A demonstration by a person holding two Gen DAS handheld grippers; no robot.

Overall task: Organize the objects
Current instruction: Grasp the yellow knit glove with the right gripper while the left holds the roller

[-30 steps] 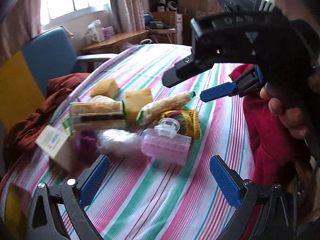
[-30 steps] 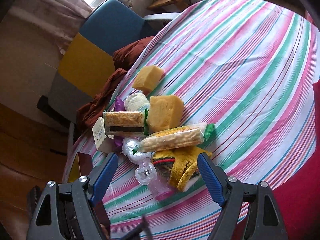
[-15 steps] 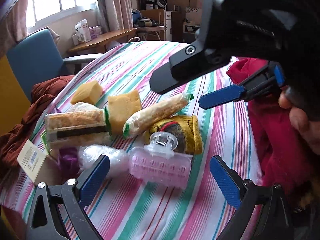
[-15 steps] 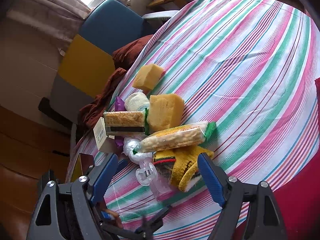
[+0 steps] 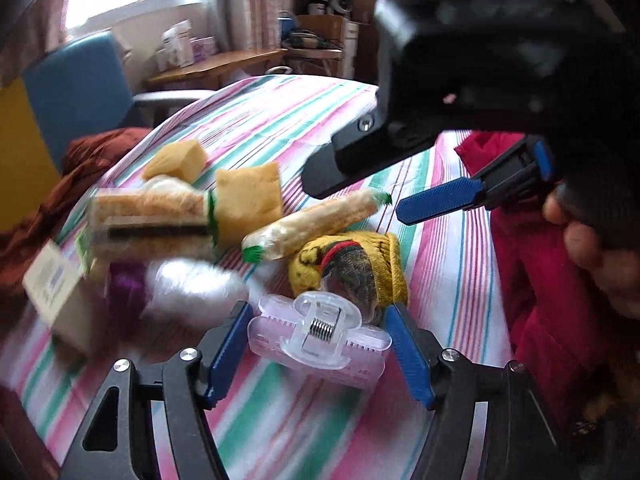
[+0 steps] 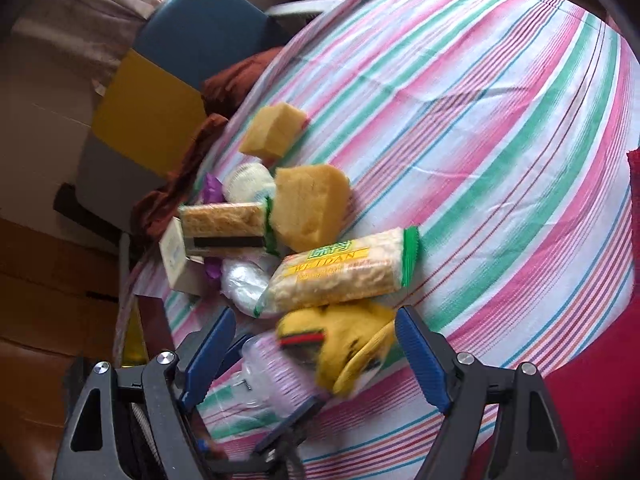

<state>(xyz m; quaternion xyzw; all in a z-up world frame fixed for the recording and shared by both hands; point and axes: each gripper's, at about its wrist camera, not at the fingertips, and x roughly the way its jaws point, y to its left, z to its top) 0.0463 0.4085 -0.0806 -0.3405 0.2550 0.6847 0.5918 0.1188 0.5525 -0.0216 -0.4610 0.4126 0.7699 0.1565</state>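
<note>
Where the striped tabletop (image 6: 480, 92) curves toward its near edge, a heap of things lies: two yellow sponges (image 6: 310, 212), two noodle packets (image 6: 344, 276), a yellow sock (image 5: 360, 268) and a pink hair clip (image 5: 320, 338). Just closing, the left hand-held gripper (image 5: 320, 344) has its blue pads against the clip's two ends. Above the sock, the right hand-held gripper (image 6: 316, 354) stands apart, holding nothing.

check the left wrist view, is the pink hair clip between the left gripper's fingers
Yes, the pink hair clip lies between the blue fingers of the left gripper.
</note>
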